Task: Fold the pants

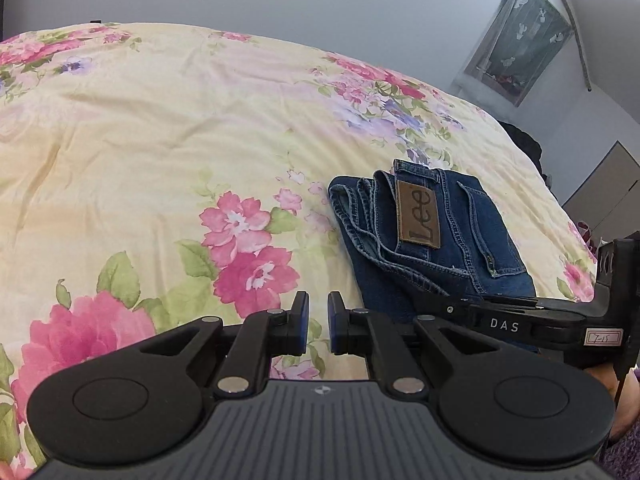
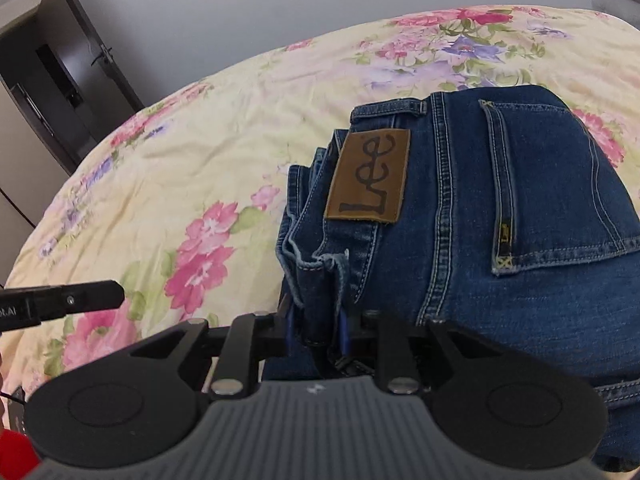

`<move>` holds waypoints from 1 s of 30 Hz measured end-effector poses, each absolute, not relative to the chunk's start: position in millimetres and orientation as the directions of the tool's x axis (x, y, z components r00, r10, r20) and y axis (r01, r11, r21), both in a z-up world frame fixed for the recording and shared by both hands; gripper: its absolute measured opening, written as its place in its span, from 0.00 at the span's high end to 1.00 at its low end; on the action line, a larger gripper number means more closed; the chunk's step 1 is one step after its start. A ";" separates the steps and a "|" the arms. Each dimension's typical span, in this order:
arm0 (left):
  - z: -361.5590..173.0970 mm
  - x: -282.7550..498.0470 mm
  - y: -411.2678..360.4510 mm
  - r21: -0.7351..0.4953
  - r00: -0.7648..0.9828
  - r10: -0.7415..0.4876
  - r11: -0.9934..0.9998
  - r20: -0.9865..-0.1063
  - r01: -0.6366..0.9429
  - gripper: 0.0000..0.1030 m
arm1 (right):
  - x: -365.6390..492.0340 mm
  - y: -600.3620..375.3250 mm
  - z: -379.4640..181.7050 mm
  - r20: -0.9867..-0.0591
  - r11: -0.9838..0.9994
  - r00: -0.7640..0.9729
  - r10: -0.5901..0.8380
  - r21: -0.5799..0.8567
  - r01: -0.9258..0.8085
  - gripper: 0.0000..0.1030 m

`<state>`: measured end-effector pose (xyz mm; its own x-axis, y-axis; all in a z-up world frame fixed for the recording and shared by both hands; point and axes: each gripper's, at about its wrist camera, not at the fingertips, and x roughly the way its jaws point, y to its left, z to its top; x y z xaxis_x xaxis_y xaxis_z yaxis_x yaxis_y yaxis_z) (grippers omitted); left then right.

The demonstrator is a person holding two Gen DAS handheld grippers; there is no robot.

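Folded blue jeans point(image 2: 500, 208) with a brown Lee patch point(image 2: 370, 178) lie on the floral bedspread point(image 2: 168, 152). My right gripper point(image 2: 318, 328) is shut on a denim fold at the near edge of the pile; the blue pads press on the cloth. In the left wrist view the jeans point(image 1: 432, 236) lie to the right of my left gripper point(image 1: 318, 318). It hovers over the bedspread point(image 1: 160, 140), holds nothing, and its pads stand a narrow gap apart. The right gripper's body point(image 1: 520, 324) shows at the jeans' near edge.
A dark door and wardrobe point(image 2: 52, 80) stand at the far left in the right wrist view. A curtained window point(image 1: 520, 36) and a grey wall lie beyond the bed. The left gripper's side point(image 2: 64, 302) reaches in from the left.
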<state>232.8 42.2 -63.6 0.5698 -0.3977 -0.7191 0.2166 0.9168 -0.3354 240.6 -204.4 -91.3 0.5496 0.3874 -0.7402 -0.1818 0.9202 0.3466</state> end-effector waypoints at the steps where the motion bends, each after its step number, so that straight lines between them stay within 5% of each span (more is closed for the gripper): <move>1: -64.7 233.2 42.3 -0.347 0.566 -0.408 0.912 -0.716 0.218 0.91 | 247.5 -203.7 -94.4 -0.751 0.921 0.534 0.388 0.344 -0.185 0.82; 5: -64.0 240.8 36.2 -0.396 0.561 -0.446 0.892 -0.698 0.216 0.80 | 256.3 -209.5 -89.8 -0.767 0.900 0.473 0.434 0.396 -0.184 0.65; 9: -58.2 249.5 26.0 -0.431 0.562 -0.481 0.872 -0.673 0.230 0.78 | 254.8 -214.3 -72.7 -0.764 0.886 0.451 0.461 0.425 -0.186 0.62; 14: -54.3 272.6 5.0 -0.478 0.567 -0.531 0.840 -0.630 0.256 0.64 | 256.0 -243.6 -39.3 -0.729 0.907 0.544 0.415 0.377 -0.186 0.59; 17: -59.3 294.0 -10.1 -0.527 0.565 -0.566 0.811 -0.600 0.254 0.54 | 266.1 -267.7 -32.2 -0.739 0.960 0.614 0.277 0.235 -0.151 0.59; 20: -71.4 320.6 -25.0 -0.575 0.543 -0.604 0.779 -0.583 0.250 0.48 | 280.1 -297.9 -37.0 -0.744 0.980 0.640 0.195 0.166 -0.105 0.72; 30: -136.3 399.5 -47.6 -0.726 0.471 -0.699 0.669 -0.538 0.162 0.44 | 309.0 -362.0 -77.3 -0.736 0.979 0.652 0.186 0.194 -0.060 0.80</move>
